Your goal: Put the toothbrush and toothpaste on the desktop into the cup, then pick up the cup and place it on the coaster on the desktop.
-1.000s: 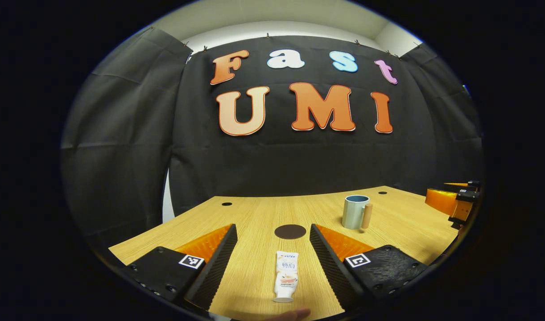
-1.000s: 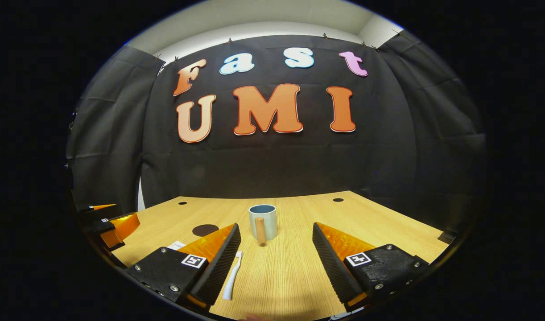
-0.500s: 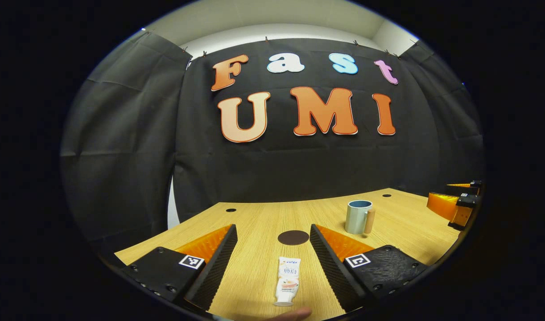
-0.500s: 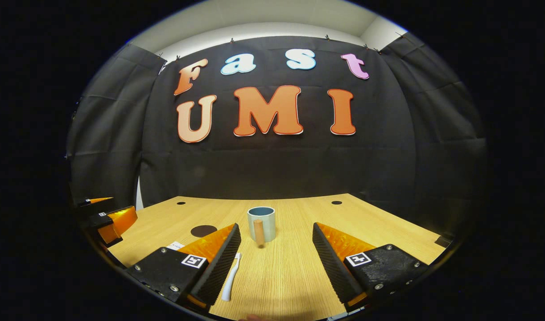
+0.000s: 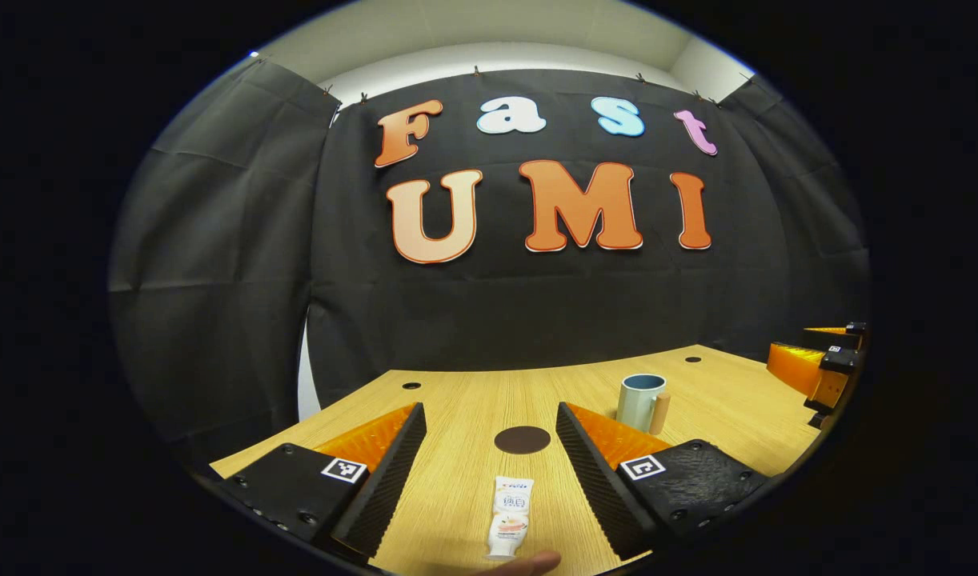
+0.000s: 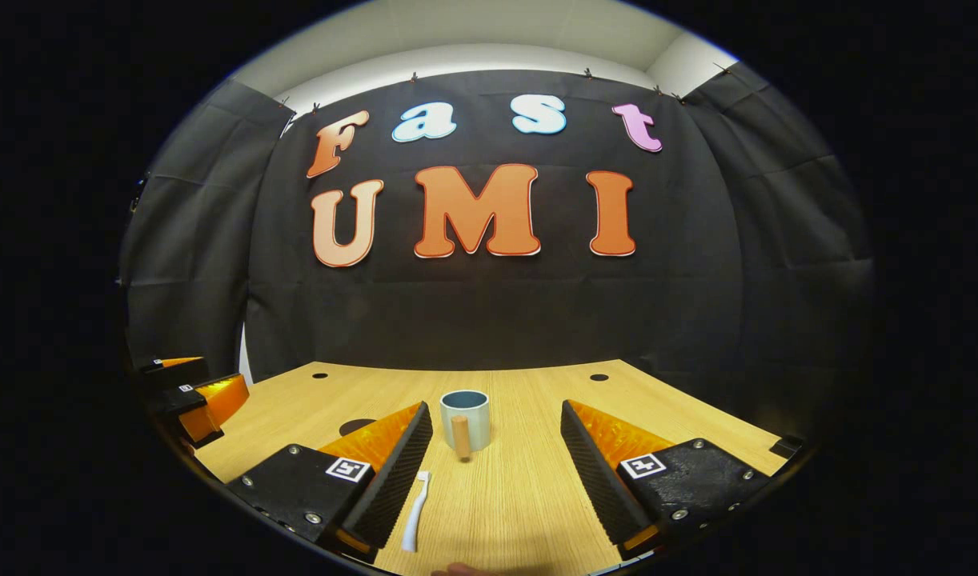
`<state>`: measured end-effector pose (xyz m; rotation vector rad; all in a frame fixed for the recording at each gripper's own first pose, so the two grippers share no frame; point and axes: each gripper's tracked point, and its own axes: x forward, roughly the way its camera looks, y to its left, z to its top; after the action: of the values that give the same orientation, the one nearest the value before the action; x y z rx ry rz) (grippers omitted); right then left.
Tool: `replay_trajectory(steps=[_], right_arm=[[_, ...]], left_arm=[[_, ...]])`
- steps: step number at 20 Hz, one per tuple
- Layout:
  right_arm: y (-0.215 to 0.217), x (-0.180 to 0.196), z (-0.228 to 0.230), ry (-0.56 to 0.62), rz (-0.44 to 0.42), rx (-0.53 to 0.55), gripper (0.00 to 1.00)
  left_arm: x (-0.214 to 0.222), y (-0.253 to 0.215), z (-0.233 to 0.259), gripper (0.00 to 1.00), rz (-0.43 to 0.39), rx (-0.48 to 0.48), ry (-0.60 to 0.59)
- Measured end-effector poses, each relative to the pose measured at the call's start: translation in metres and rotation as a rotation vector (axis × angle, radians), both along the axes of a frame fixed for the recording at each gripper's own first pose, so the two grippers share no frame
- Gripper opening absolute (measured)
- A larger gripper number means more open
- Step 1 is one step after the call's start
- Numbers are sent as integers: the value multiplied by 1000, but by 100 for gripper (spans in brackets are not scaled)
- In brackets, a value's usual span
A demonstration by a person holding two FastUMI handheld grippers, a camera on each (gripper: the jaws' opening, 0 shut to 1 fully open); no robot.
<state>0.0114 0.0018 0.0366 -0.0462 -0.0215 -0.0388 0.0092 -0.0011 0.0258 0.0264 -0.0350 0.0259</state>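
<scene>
A white toothpaste tube (image 5: 511,516) lies on the wooden desk between the wide-apart fingers of my left gripper (image 5: 489,464), which is open and empty above the desk. Beyond it lies a dark round coaster (image 5: 522,439). A pale blue cup (image 5: 641,402) with a wooden handle stands to the right. In the right gripper view the cup (image 6: 466,418) stands ahead, between the fingers of my open right gripper (image 6: 495,468). A white toothbrush (image 6: 414,522) lies beside its left finger (image 6: 393,480). The coaster (image 6: 354,426) peeks out behind that finger.
The right gripper (image 5: 813,364) shows at the right edge of the left gripper view, and the left gripper (image 6: 197,396) at the left edge of the right gripper view. The desk (image 6: 537,496) has small cable holes near its far edge, where black cloth hangs.
Both cameras have tilted up or pulled back slightly: the toothpaste, coaster, cup and toothbrush sit lower in their views. Both grippers stay open.
</scene>
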Motion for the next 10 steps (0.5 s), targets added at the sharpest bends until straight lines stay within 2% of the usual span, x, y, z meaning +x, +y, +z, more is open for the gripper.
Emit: replay_trajectory(steps=[5,10], right_arm=[[24,19,-42,127,32,-73,97],[49,37,-112,331,64,-57,97]], left_arm=[[-1,-3,0,99,-18,-7,0],[-2,8,10,99,9,24,-46]])
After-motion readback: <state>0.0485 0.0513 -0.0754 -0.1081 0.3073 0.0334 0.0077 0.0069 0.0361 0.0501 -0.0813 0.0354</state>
